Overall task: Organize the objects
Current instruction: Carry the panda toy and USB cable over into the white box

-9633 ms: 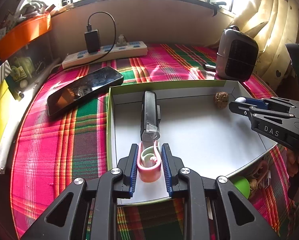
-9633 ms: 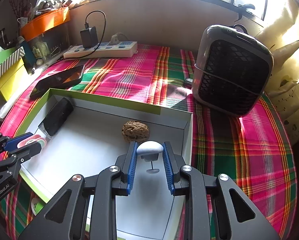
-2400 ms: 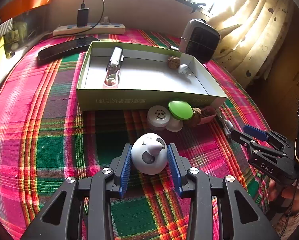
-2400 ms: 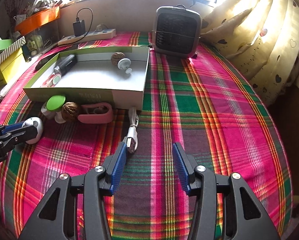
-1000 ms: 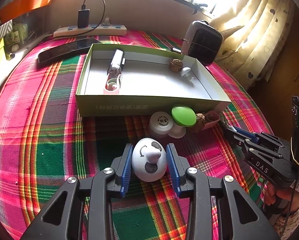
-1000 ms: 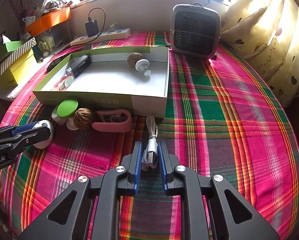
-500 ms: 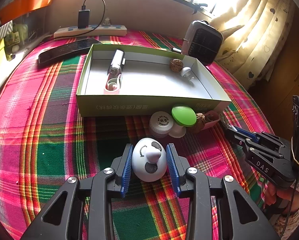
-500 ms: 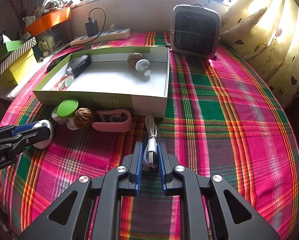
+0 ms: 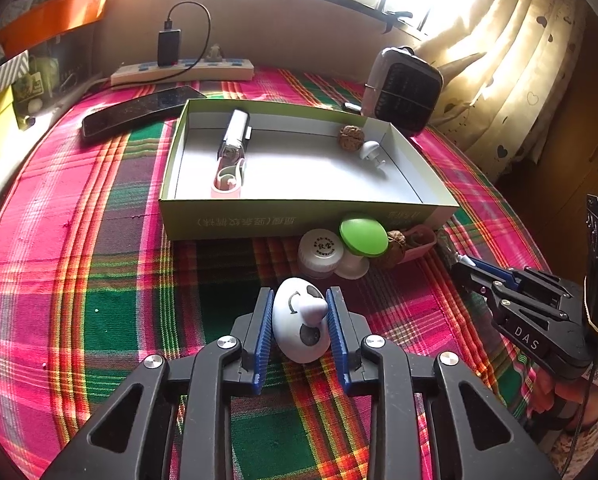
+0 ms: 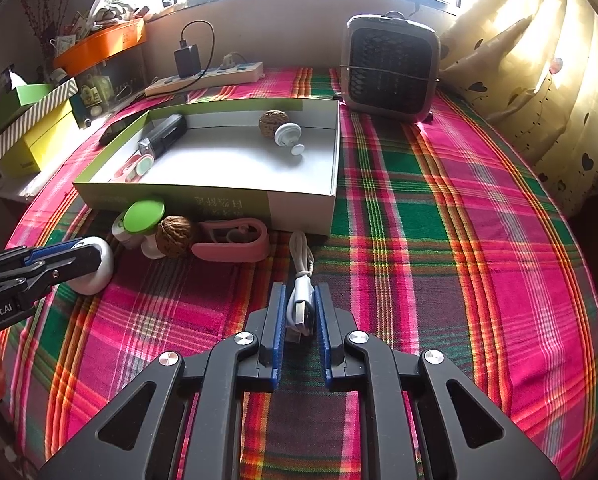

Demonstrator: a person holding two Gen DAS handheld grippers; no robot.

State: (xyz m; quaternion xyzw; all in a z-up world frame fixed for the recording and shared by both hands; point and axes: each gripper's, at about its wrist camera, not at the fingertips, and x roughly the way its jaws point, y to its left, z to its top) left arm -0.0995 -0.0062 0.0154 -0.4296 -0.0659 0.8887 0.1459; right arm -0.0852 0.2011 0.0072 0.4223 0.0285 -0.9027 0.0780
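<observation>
My left gripper (image 9: pixel 301 322) is shut on a white egg-shaped toy (image 9: pixel 299 330) with a pointed nose, in front of the green box (image 9: pixel 299 222); the toy also shows in the right wrist view (image 10: pixel 99 266). My right gripper (image 10: pixel 301 312) is shut on a white USB cable (image 10: pixel 301 276) lying on the plaid cloth in front of the box (image 10: pixel 299 204). Inside the box lie a dark bar-shaped device (image 9: pixel 235 132), a pink clip (image 9: pixel 227 182), a walnut (image 9: pixel 351 138) and a small white knob (image 9: pixel 370 151).
Against the box's front stand a white jar (image 9: pixel 321 252), a green-capped object (image 9: pixel 363 236), a walnut (image 10: pixel 175 236) and a pink clip (image 10: pixel 235 242). A grey fan heater (image 10: pixel 391 68), power strip (image 10: pixel 205 76), phone (image 9: pixel 139 112) and side boxes (image 10: pixel 31 120) ring the table.
Both grippers stay shut on their objects. The toy has tilted slightly in my left gripper, and the view has barely shifted since half a second ago.
</observation>
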